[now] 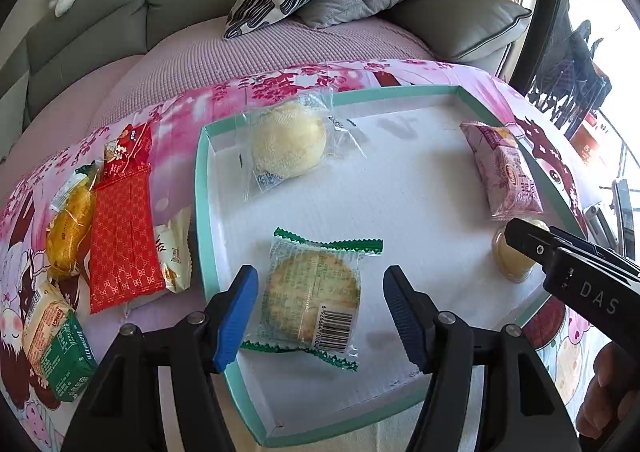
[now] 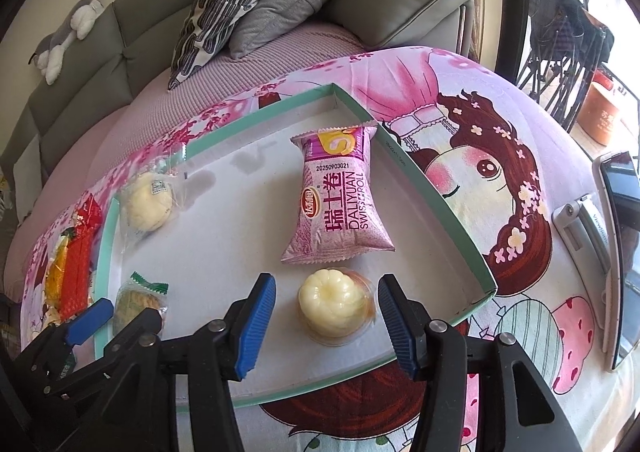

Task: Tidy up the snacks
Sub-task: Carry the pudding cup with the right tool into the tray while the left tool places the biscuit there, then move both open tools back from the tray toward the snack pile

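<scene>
A shallow teal-rimmed box lid (image 1: 202,156) lies on a pink cartoon cloth, holding four snacks. The pink Swiss roll pack (image 2: 340,200) reads clearly only from the right wrist; the left view shows it partly cut off by the rim. The left gripper (image 1: 320,312) straddles a round cracker pack (image 1: 310,298), pads clear. The right gripper (image 2: 327,322) stands open around a small yellow cake cup (image 2: 334,304), untouched. Leftover packets (image 1: 120,220) outside the lid are mostly hidden from the right.

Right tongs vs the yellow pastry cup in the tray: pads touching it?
Apart. The right wrist view shows white tray floor between each blue pad and the yellow pastry cup; the right tongs straddle it, open.
</scene>
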`<action>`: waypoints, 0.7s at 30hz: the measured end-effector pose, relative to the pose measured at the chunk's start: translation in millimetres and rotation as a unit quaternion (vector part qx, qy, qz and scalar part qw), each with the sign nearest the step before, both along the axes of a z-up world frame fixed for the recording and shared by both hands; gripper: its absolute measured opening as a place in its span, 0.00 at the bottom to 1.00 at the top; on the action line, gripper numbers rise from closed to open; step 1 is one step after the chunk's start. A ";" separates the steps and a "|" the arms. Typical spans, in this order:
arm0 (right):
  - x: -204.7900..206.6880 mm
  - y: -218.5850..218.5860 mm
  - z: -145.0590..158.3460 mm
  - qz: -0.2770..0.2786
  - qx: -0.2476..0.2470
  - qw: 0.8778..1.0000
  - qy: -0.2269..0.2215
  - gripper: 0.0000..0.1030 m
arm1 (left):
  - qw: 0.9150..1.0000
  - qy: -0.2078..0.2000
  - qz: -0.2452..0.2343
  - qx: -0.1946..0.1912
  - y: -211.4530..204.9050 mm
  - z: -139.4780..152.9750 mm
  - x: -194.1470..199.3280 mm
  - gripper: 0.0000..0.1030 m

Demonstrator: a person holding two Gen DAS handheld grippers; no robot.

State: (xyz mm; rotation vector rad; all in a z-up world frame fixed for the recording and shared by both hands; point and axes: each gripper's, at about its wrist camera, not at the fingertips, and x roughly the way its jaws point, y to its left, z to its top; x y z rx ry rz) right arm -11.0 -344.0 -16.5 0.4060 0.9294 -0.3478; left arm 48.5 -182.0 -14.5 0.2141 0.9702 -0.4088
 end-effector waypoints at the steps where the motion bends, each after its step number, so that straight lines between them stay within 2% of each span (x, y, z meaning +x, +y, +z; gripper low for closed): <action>1: -0.9 0.6 2.3 0.000 0.000 1.000 -0.004 0.56 | 1.000 -0.003 0.000 -0.002 1.0 3.3 -1.4 0.69; 2: -1.9 1.3 4.7 0.000 -0.001 1.000 -0.007 0.56 | 1.000 -0.007 0.000 -0.004 1.9 6.7 -2.8 0.74; 10: -4.9 2.1 13.0 -0.001 -0.005 1.000 -0.018 0.57 | 0.999 -0.030 0.008 -0.024 10.6 25.9 -9.2 0.74; 21: -0.9 5.7 8.3 0.008 -0.013 1.000 -0.005 0.57 | 0.998 -0.018 0.064 -0.023 28.9 16.2 3.2 0.74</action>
